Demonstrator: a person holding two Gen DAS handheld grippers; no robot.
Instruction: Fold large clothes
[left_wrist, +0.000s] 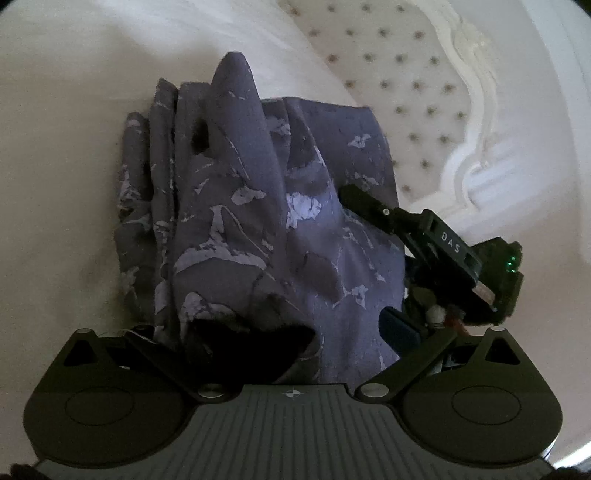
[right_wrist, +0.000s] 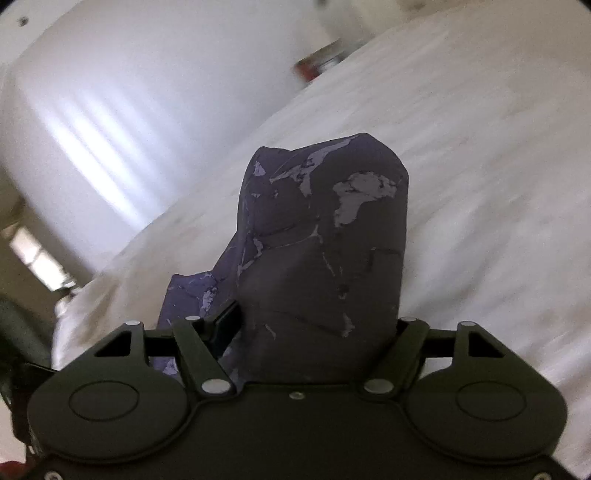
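Garment (left_wrist: 258, 229) bunched on the white bed (left_wrist: 66, 192), part-folded and gripped from both ends.

Left gripper (left_wrist: 255, 343) has cloth between its jaws, though whether the pads pinch cannot be told; right gripper (right_wrist: 314, 325) stands fairly wide around a thick wad. Layers look stacked but crumpled, so smoothing and a final fold seem left. Bare bedding lies all round; the tufted headboard (left_wrist: 424, 103) stands well beyond.

A white bedsheet (left_wrist: 66, 177) is spread across the left wrist view, with a white button-tufted headboard (left_wrist: 417, 92) seen at the upper right. In the right wrist view, a pale wall (right_wrist: 129, 110) is shown upper left, and a blurred reddish object (right_wrist: 317, 62) near the top.
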